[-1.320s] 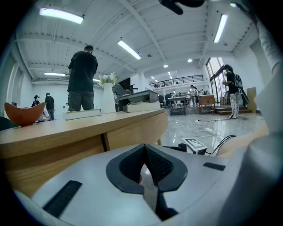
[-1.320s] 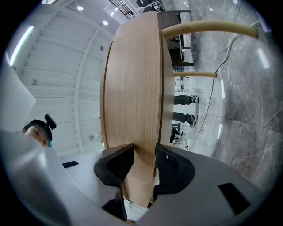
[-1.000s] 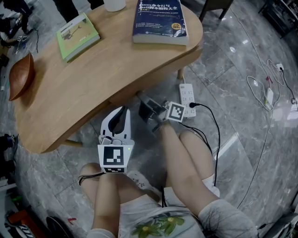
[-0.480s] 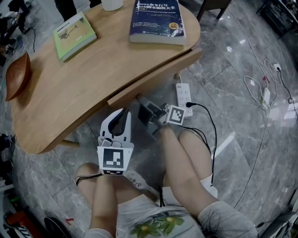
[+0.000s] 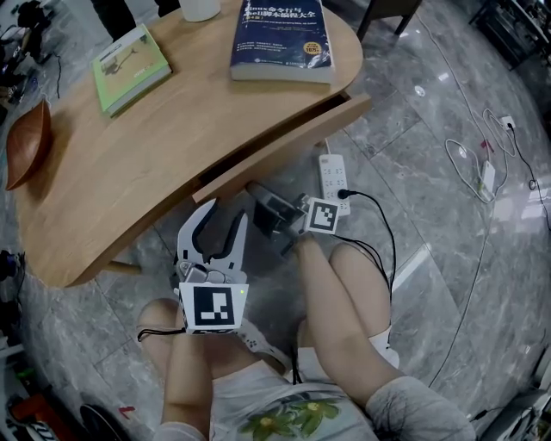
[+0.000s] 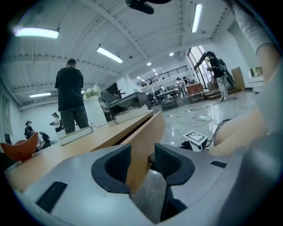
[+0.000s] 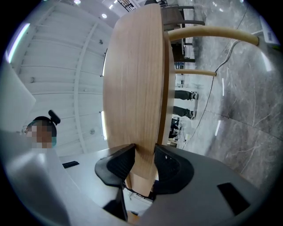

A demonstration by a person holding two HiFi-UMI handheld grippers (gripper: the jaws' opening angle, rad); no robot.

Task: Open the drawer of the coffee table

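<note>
The wooden coffee table (image 5: 155, 146) has its drawer front (image 5: 284, 142) standing out a little from under the top at the right end. My right gripper (image 5: 258, 194), dark with a marker cube, is shut on the lower edge of that drawer front (image 7: 135, 88); both pads press the board. My left gripper (image 5: 222, 215), white, points at the drawer's left part. Its jaws are opening: the board's edge (image 6: 143, 141) runs between the spread pads (image 6: 110, 165) with a gap on the right side.
On the table lie a blue book (image 5: 280, 39), a green book (image 5: 129, 67), a brown bowl (image 5: 21, 142) and a white cup (image 5: 200, 9). A power strip (image 5: 333, 177) and cables (image 5: 482, 172) lie on the marble floor. The person's knees (image 5: 344, 293) are just below the grippers.
The drawer front has slid out from under the table top toward the right. The left gripper's fingers, shut before, now stand apart. The right gripper keeps its hold.
</note>
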